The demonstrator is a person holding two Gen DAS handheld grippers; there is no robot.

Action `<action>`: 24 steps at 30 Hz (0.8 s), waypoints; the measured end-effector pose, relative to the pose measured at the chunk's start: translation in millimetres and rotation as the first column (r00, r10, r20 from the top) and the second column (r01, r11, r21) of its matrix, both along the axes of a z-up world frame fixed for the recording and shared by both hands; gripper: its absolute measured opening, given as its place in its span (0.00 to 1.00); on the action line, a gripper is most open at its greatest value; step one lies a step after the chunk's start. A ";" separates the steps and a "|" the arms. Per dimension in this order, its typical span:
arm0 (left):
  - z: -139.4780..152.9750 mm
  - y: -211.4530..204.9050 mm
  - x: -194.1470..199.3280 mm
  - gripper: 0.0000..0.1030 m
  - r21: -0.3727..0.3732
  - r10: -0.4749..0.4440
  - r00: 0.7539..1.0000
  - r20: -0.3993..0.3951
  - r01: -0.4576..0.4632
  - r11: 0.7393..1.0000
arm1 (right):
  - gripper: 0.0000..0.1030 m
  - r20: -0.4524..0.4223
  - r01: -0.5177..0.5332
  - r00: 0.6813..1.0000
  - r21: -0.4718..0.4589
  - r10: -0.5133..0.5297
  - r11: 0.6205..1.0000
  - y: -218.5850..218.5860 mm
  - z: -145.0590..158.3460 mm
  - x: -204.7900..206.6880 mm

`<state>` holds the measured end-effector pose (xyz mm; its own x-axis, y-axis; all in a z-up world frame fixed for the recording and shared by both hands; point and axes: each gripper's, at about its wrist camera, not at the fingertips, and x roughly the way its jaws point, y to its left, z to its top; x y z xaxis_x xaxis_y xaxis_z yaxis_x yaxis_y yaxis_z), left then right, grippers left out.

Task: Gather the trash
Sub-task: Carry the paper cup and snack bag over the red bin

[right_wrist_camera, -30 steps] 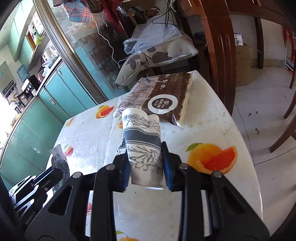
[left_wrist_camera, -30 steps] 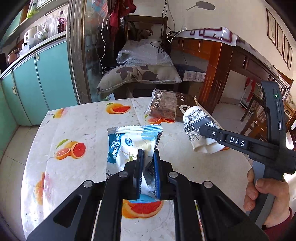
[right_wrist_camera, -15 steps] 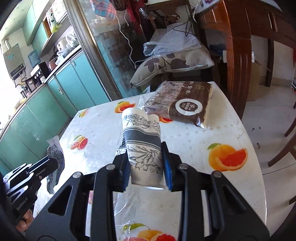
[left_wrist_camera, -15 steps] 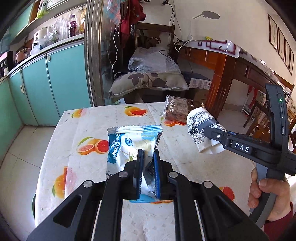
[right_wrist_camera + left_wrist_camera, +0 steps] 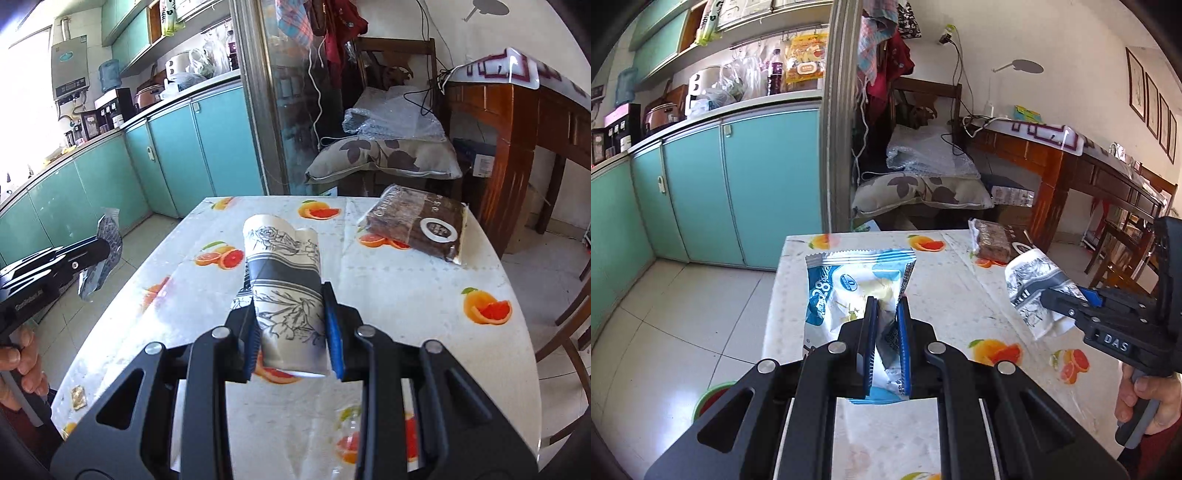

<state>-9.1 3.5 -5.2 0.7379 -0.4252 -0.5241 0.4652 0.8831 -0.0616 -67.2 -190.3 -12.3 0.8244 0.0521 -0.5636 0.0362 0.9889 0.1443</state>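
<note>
My left gripper (image 5: 886, 306) is shut on a blue and white snack wrapper (image 5: 849, 280), held up above the left part of the table (image 5: 960, 295). In the right wrist view that wrapper (image 5: 101, 254) hangs at the far left from the left gripper (image 5: 105, 251). My right gripper (image 5: 291, 314) is shut on a crushed paper cup (image 5: 282, 273) printed with grey flowers, lifted over the table (image 5: 406, 288). From the left wrist view the cup (image 5: 1034, 291) and the right gripper (image 5: 1052, 299) show at the right, with a hand (image 5: 1145, 398) on the handle.
A brown wrapped pack (image 5: 421, 225) lies at the table's far right corner. Teal cabinets (image 5: 738, 184) line the left wall. A cushioned chair (image 5: 384, 158) and a dark wooden desk (image 5: 517, 122) stand behind the table. A green and red object (image 5: 713, 397) sits on the floor, low left. A small wrapper scrap (image 5: 78, 397) lies near the table's front left corner.
Both grippers have pulled back and risen from the table, so more of the floor, cabinets and table edge shows. The right wrist has rolled. Wrapper and cup stay gripped.
</note>
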 end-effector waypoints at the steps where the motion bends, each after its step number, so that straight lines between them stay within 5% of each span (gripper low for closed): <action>1: 0.6 9.9 5.6 0.08 0.005 0.022 1.000 0.005 -0.022 1.000 | 0.29 0.005 -0.018 1.000 0.007 0.018 1.000 10.5 1.9 3.6; 8: -16.7 91.9 32.6 0.09 0.003 0.202 0.979 -0.027 -0.202 0.979 | 0.29 0.010 -0.170 0.985 0.084 0.169 0.982 87.9 1.7 43.2; 17: -69.6 176.9 50.0 0.09 0.046 0.380 0.910 -0.165 -0.378 0.925 | 0.29 -0.098 -0.384 0.909 0.176 0.404 0.906 201.6 -24.1 95.8; 21: -87.1 202.6 54.3 0.09 0.047 0.428 0.878 -0.216 -0.428 0.902 | 0.35 -0.143 -0.395 0.897 0.166 0.418 0.904 230.0 -35.2 114.0; 24: -92.2 205.3 57.5 0.09 0.060 0.428 0.876 -0.222 -0.425 0.903 | 0.37 -0.153 -0.392 0.896 0.166 0.417 0.905 237.8 -40.0 121.6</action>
